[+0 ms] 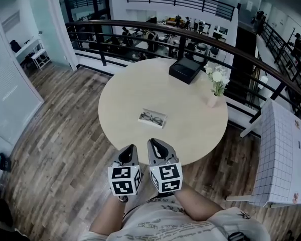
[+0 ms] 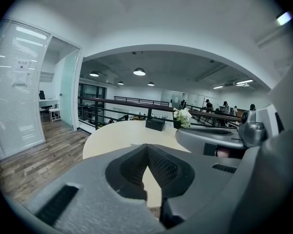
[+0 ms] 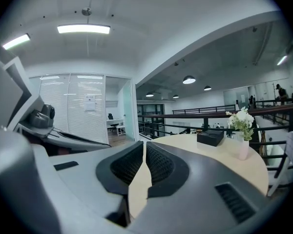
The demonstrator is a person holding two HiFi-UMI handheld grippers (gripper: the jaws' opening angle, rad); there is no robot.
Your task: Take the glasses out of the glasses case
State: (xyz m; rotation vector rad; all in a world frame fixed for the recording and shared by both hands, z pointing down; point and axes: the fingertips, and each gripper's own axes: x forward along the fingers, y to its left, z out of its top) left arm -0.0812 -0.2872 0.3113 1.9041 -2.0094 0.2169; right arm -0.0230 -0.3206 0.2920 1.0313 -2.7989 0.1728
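Left tongs (image 1: 132, 147) are hovering over the near edge of the round table (image 1: 120, 109), held beside the right tongs and pointing away from the person. In the left gripper view the left tongs (image 2: 147, 148) are sitting closed, tips meeting, with nothing between them, only pale tabletop showing past the pads.

The glasses case (image 1: 152, 118) is lying flat near the middle of the table, ahead of both tongs and well apart from them. The dark-framed glasses (image 1: 151, 117) are showing inside it; whether the lid is open or clear is too small to tell.

Right tongs (image 1: 153, 142) are hovering just beside the left ones. In the right gripper view the right tongs (image 3: 144, 145) are also sitting closed, tips together, gripping nothing.

A black box (image 1: 185, 69) is sitting at the far edge of the table, contents not visible. Further right, a vase (image 1: 212, 100) is holding white flowers (image 1: 217, 77) near the table's right rim.
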